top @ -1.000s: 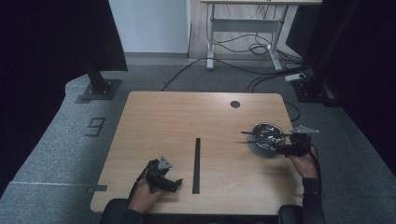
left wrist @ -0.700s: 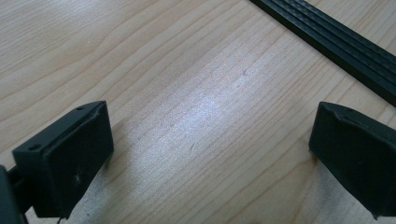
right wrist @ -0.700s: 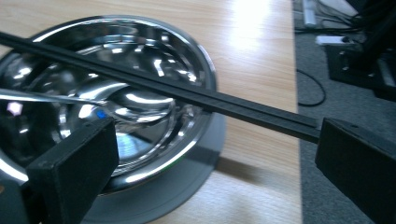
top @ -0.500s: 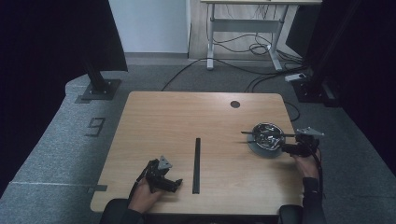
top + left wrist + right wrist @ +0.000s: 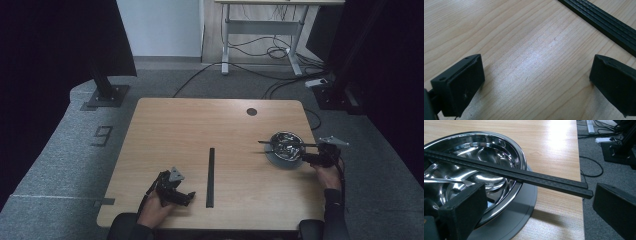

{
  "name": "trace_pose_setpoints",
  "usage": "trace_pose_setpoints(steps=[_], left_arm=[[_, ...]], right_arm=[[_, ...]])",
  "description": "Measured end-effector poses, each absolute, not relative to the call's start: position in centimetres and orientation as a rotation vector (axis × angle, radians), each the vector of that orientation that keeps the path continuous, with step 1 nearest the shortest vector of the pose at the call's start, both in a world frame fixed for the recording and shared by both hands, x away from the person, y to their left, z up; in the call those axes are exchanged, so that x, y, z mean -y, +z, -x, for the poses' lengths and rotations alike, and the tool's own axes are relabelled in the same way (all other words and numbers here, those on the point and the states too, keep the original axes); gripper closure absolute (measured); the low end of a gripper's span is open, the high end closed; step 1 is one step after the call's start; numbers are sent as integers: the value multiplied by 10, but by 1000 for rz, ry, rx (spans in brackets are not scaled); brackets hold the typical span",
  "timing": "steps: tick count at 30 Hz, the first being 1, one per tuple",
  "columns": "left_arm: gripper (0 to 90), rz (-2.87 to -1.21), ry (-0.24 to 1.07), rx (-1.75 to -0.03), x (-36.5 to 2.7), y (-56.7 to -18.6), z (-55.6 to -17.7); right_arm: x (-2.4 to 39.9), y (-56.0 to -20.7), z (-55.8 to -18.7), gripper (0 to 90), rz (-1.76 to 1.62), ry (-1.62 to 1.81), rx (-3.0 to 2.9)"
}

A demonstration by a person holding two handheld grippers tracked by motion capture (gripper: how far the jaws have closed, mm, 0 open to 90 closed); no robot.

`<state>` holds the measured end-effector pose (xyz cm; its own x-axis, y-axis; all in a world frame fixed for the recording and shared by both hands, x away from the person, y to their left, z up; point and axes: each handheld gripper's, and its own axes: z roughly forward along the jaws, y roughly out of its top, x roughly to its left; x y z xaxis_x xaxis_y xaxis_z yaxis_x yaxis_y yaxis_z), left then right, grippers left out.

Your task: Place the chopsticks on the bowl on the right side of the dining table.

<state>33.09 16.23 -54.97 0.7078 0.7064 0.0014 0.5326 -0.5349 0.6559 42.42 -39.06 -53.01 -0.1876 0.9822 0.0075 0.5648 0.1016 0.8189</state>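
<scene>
Overhead light, dim surroundings. Soft glare patch on wooden table; bright reflections in steel bowl. Near jaws slightly blurred. High view grainy, corners dark.

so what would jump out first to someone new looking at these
The shiny steel bowl on a grey plate near the table's right edge, with a black stick lying across its rim. Next, the open right gripper just short of that stick, and a black strip at the table's middle.

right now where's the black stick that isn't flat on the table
In the high view the black stick lies across the rim of the steel bowl near the table's right edge, just ahead of the right gripper, whose jaws are open.
</scene>
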Motion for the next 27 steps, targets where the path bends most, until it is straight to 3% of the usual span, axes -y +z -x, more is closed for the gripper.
trace_pose_setpoints(steps=[27], left_arm=[[0, -2272, 353, -939, -162, -550, -331]], right_arm=[[388, -530, -424, 25, -1489, 954, -1835]])
